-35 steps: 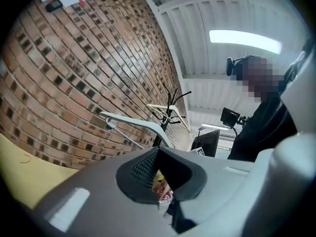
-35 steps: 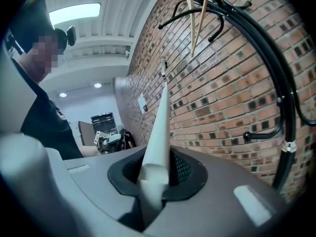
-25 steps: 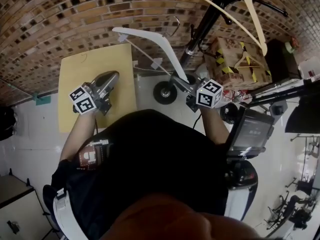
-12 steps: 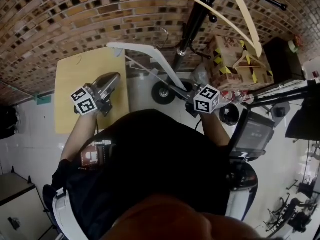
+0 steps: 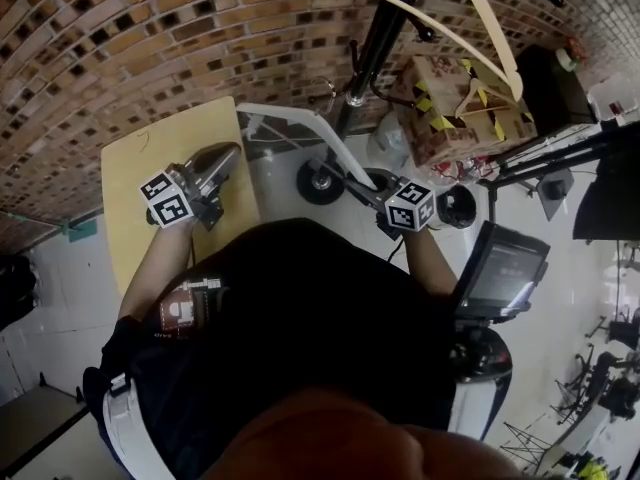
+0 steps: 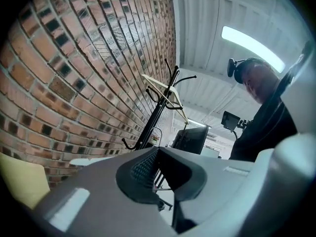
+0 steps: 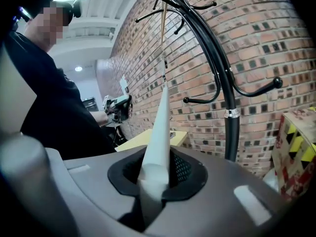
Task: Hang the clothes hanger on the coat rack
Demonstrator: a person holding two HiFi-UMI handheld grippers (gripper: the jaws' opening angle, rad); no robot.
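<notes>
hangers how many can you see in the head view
2. A white hanger is clamped in the right gripper; a pale wooden hanger hangs on the coat rack above. A shape on the box may be a third.

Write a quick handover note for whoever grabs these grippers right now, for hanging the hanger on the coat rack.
Right gripper: shut on one arm of the white hanger.
Left gripper: open, empty, over the yellow table.
Coat rack: by the brick wall, a wooden hanger already on it.
Done: white hanger picked up. Left: hook it onto the rack, release.
</notes>
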